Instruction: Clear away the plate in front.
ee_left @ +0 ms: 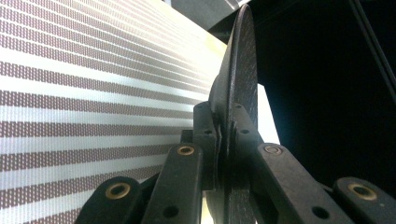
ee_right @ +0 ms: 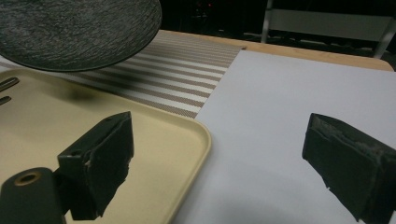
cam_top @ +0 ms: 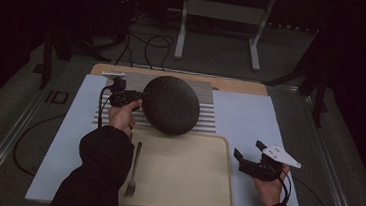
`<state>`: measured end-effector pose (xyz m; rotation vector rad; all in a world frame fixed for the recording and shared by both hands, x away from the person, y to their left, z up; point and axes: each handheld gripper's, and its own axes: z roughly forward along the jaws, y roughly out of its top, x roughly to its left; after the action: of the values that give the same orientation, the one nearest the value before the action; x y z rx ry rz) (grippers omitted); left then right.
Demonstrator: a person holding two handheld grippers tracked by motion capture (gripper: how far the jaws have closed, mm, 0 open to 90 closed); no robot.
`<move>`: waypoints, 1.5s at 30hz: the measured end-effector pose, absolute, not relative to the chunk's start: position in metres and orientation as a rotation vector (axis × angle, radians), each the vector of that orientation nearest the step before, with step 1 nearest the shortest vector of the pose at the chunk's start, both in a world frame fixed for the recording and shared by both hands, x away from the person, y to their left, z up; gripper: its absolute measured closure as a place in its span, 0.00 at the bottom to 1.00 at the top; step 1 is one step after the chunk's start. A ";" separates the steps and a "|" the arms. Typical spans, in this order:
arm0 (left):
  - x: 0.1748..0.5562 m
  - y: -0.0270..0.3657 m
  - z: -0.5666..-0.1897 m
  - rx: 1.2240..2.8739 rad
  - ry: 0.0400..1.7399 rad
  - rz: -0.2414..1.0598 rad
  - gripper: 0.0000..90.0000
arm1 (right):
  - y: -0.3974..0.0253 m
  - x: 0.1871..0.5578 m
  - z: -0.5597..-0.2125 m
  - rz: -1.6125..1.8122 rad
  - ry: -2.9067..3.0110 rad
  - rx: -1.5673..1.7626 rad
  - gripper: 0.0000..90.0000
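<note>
A dark round plate (cam_top: 171, 105) is held tilted above the striped placemat (cam_top: 208, 110) at the far middle of the table, its near edge reaching toward the far edge of the beige tray (cam_top: 185, 173). It is pinched at its left rim by the left gripper (cam_top: 134, 97), whose jaws are seen in the left gripper view to be closed on the rim from both faces. The right gripper (cam_top: 249, 154) is held with its jaws spread wide and nothing between them, over the white sheet (cam_top: 245, 116) just beyond the tray's right edge. A fork (cam_top: 134, 171) lies along the tray's left edge. The plate is judged to be stiff, fairly heavy and breakable, most likely stoneware; its textured surface should give some friction. Because it is gripped at one point on the rim, its weight is thought likely to lever it downward, so slipping or rotation in the jaws is the risk. A deep bite over the rim is judged the best hold, and a low, level set-down is advised.
</note>
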<state>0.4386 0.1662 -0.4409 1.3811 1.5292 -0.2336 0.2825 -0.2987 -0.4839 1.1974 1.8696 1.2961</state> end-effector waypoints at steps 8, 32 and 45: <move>0.429 0.165 -0.445 1.384 1.510 -0.250 0.95 | -0.298 0.282 -0.484 1.293 1.872 1.197 0.10; 0.403 0.164 -0.479 1.450 1.516 -0.311 0.95 | -0.297 0.283 -0.485 1.282 1.883 1.195 0.10; 0.386 0.163 -0.499 1.456 1.501 -0.370 0.94 | -0.297 0.283 -0.485 1.280 1.884 1.194 0.10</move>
<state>0.3859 0.1629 -0.4993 1.4559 1.5008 -0.3695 0.2827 -0.2968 -0.4847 1.1941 1.8837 1.2804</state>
